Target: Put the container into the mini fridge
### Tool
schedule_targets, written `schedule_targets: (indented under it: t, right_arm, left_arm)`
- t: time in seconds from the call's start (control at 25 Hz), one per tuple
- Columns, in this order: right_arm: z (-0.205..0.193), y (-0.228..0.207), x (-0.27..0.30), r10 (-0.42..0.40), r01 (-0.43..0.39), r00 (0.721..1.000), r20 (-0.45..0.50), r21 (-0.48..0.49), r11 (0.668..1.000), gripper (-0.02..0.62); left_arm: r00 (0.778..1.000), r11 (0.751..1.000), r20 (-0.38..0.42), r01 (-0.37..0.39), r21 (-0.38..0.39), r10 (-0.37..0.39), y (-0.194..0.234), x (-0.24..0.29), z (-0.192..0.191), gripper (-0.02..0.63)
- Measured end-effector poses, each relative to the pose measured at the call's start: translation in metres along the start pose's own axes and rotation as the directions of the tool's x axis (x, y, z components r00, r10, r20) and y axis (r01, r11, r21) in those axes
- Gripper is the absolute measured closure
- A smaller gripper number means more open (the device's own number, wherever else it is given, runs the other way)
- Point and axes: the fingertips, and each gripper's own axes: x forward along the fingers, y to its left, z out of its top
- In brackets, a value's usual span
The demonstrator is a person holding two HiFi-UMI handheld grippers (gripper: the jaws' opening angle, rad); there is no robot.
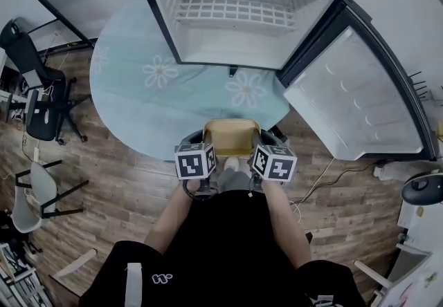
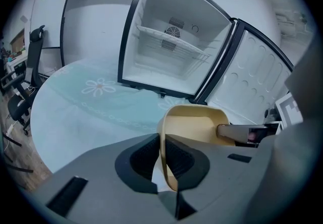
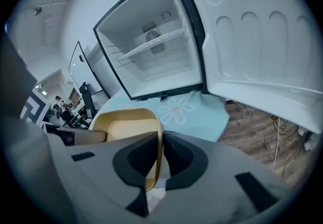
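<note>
A tan open container [image 1: 231, 135] is held in the air between my two grippers, near the front edge of the round table. My left gripper [image 1: 201, 143] is shut on its left wall, and in the left gripper view the container's [image 2: 194, 126] rim is pinched between the dark pads [image 2: 144, 156] of my left gripper [image 2: 162, 160]. My right gripper [image 1: 261, 141] is shut on the right wall; the right gripper view shows the container's [image 3: 126, 129] rim clamped in my right gripper [image 3: 160, 160]. The mini fridge [image 1: 242, 15] stands open ahead on the table, its interior [image 2: 169, 51] white with one wire shelf [image 3: 151, 49].
The fridge door [image 1: 360, 91] swings wide to the right, over the floor. The round table [image 1: 138, 91] has a pale blue flowered cloth. Office chairs [image 1: 38, 98] stand at the left. A person's arms and dark clothing fill the lower head view.
</note>
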Motion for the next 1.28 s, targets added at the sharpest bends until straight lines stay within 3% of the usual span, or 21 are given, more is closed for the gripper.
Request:
schedule_targets:
  t: [0.32, 0.92, 1.28]
  right_arm:
    - [0.019, -0.025, 0.018, 0.023, -0.022, 1.0, -0.012, 0.028, 0.999, 0.571]
    - [0.026, 0.007, 0.041, 0.095, -0.095, 0.995, -0.044, -0.001, 0.996, 0.571]
    - [0.042, 0.0, 0.05, 0.059, -0.058, 0.998, -0.024, 0.043, 0.997, 0.569]
  left_arm:
    - [1.0, 1.0, -0.013, -0.007, -0.02, 0.007, -0.015, 0.023, 0.016, 0.575]
    - [0.997, 0.991, 0.013, -0.079, -0.112, 0.081, 0.02, 0.013, 0.031, 0.571]
    - [0.999, 0.998, -0.005, -0.045, -0.054, 0.044, 0.018, 0.03, 0.048, 0.571]
